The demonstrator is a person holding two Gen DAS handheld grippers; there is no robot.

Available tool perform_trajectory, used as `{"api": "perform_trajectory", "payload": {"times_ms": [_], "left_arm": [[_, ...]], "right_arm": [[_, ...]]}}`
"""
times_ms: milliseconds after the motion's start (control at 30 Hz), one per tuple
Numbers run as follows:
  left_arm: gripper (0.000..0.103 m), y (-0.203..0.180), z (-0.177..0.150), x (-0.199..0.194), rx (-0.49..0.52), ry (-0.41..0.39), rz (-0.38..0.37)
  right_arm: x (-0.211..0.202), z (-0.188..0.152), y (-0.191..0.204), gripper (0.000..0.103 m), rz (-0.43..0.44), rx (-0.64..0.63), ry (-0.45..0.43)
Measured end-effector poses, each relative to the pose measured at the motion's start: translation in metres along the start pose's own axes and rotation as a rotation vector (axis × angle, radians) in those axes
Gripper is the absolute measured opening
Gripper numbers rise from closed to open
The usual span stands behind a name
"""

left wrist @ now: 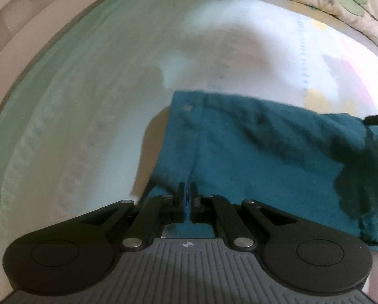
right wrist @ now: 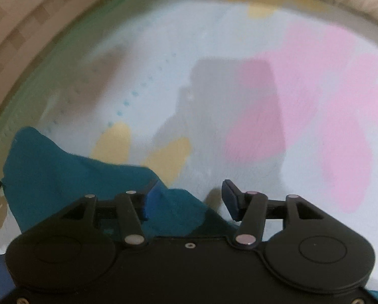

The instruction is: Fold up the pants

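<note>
Teal pants [left wrist: 252, 147] lie spread on the bed sheet in the left wrist view, with a seam running down toward me. My left gripper [left wrist: 188, 197] is shut on the near edge of the pants, and the cloth there is lifted slightly off the sheet. In the right wrist view the pants [right wrist: 75, 177] fill the lower left. My right gripper [right wrist: 190, 200] stands open over a corner of the cloth. Its left finger [right wrist: 151, 200] is against the fabric and its right finger [right wrist: 230, 200] is over bare sheet. A dark finger tip [left wrist: 376, 119] shows at the right edge, over the pants.
The sheet [right wrist: 214, 50] is white with pink [right wrist: 328, 101] and yellow [right wrist: 113, 144] patches and a green border [left wrist: 49, 63]. A patterned pillow [left wrist: 341, 2] lies at the far right. Beyond the bed's left edge is tiled floor [right wrist: 6, 25].
</note>
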State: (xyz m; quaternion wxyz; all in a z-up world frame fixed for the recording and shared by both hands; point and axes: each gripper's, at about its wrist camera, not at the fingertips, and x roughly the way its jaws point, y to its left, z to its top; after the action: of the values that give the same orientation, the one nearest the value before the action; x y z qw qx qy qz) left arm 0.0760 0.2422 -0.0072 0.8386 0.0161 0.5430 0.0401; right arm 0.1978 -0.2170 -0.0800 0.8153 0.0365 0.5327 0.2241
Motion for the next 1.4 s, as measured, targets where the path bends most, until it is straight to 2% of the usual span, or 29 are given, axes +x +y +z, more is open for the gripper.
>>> {"api": "perform_trajectory", "payload": {"times_ms": [33, 67, 100, 167, 267, 367, 500, 667, 733, 833, 967, 1167, 1367, 1400], "left_arm": [[0.003, -0.005, 0.003, -0.001, 0.010, -0.009, -0.001], [0.003, -0.009, 0.006, -0.004, 0.018, -0.020, -0.007], [0.003, -0.012, 0.009, -0.006, 0.024, -0.030, -0.016], [0.003, -0.020, 0.018, -0.008, 0.032, -0.045, -0.030], [0.003, -0.035, 0.035, -0.010, 0.047, -0.077, -0.053], [0.003, -0.052, 0.052, -0.005, 0.053, -0.107, -0.067], [0.003, -0.070, 0.071, 0.013, 0.044, -0.108, -0.099], [0.003, -0.084, 0.080, 0.052, 0.043, -0.048, -0.066], [0.003, -0.084, 0.073, 0.065, 0.065, 0.001, -0.046], [0.003, -0.079, 0.053, 0.082, 0.085, 0.075, -0.039], [0.003, -0.068, 0.029, 0.077, 0.078, 0.046, -0.060], [0.003, -0.064, 0.025, 0.073, 0.067, 0.041, -0.073], [0.003, -0.062, 0.025, 0.071, 0.054, 0.036, -0.085], [0.003, -0.061, 0.024, 0.070, 0.052, 0.036, -0.087]], "right_arm": [[0.006, -0.001, -0.002, 0.059, 0.032, 0.019, 0.025], [0.006, -0.003, -0.002, 0.043, 0.054, 0.029, 0.021], [0.003, -0.005, -0.001, 0.011, 0.083, 0.028, 0.013], [-0.006, -0.010, 0.007, 0.007, 0.119, 0.012, 0.009], [-0.028, -0.028, 0.029, 0.007, 0.133, -0.117, -0.034], [-0.040, -0.045, 0.051, 0.007, 0.141, -0.205, -0.039], [-0.039, -0.073, 0.070, 0.007, 0.086, -0.337, -0.023], [-0.029, -0.078, 0.074, 0.007, 0.072, -0.337, -0.003], [-0.029, -0.075, 0.075, 0.008, 0.066, -0.345, -0.010], [-0.032, -0.072, 0.074, 0.016, 0.074, -0.357, -0.031], [-0.025, -0.061, 0.073, 0.017, 0.094, -0.351, -0.035], [-0.011, -0.036, 0.074, 0.035, 0.137, -0.311, -0.058], [0.006, -0.016, 0.075, 0.036, 0.217, -0.243, -0.048], [0.011, -0.015, 0.075, 0.030, 0.221, -0.225, -0.044]]}}
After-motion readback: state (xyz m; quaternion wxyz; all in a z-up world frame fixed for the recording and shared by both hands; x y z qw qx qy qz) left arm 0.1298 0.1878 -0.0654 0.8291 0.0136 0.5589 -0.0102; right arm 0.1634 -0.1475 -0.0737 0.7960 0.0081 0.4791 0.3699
